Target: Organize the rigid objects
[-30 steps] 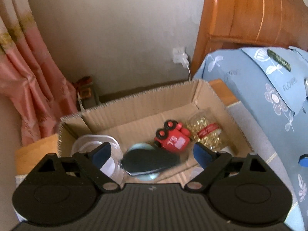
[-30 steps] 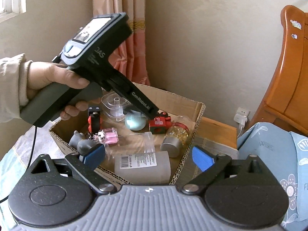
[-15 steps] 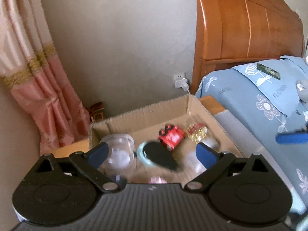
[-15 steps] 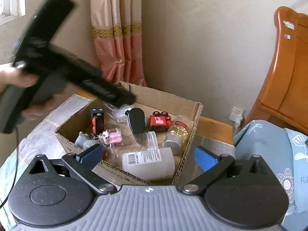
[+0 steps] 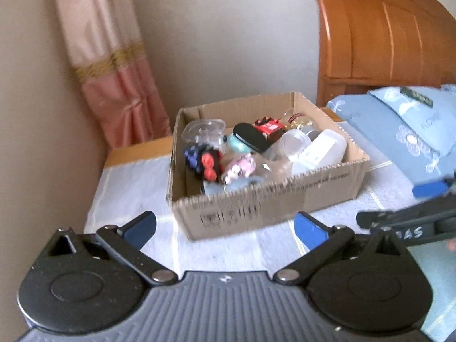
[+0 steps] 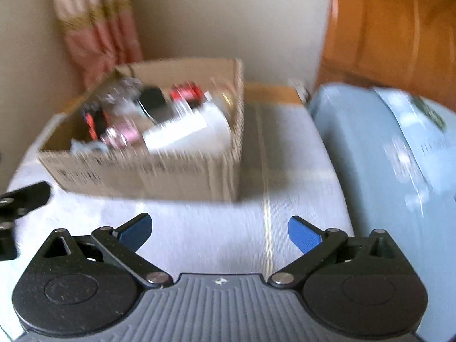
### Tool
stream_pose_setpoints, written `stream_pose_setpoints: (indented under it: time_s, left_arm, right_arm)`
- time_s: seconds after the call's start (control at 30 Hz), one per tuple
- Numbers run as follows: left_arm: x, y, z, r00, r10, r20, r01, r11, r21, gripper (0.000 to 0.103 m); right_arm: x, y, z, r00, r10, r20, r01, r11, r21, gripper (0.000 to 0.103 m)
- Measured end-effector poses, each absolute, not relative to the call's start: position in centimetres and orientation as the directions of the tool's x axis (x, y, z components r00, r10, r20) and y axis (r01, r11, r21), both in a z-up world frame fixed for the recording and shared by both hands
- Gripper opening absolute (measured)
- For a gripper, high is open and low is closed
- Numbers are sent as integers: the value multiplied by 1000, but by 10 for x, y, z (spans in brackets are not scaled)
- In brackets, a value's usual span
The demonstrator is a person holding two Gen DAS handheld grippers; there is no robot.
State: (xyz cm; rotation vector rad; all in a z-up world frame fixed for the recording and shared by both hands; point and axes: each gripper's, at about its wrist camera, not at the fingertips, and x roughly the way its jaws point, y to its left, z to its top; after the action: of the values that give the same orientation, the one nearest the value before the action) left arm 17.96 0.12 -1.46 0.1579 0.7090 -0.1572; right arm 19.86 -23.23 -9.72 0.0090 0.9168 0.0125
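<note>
Cardboard box crammed with jumbled small objects

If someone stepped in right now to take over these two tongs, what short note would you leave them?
Left tongs: jaws opening, nothing between them, short of the box.
Right tongs: wide open, empty, over the pale cloth.
Cardboard box: on the cloth beside the bed, holding a red toy car, black oval piece, white labelled bottle, pink item and clear containers.
Done: everything visible is in the box.
Left: probably nothing on the cloth; check outside these views.
</note>
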Motion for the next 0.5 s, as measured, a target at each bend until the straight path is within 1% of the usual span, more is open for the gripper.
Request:
stream_pose_setpoints:
  time_s: [0.1, 0.2, 0.27, 0.4, 0.5]
  left_arm:
    - [168, 7, -20, 721, -71, -690, 135, 990, 39, 102]
    - [158, 7, -25, 704, -26, -710, 94, 994, 56, 102]
    - [152, 5, -25, 696, -19, -717, 97, 993, 68, 102]
    - [140, 6, -14, 710, -49, -702, 115, 992, 47, 102]
    - [136, 6, -4, 727, -38, -686, 107, 993, 58, 102]
  right_arm:
    - [182, -230, -98, 597, -4, -802, 0, 1000, -6, 103]
    - [169, -226, -90, 613, -36, -789, 9, 999, -39, 103]
    - [161, -224, -84, 628, -35, -777, 1, 999, -44, 103]
    - [152, -220, -74, 652, -31, -757, -9, 999, -49, 103]
    - [149, -219, -66, 667, -33, -744, -8, 999, -51, 103]
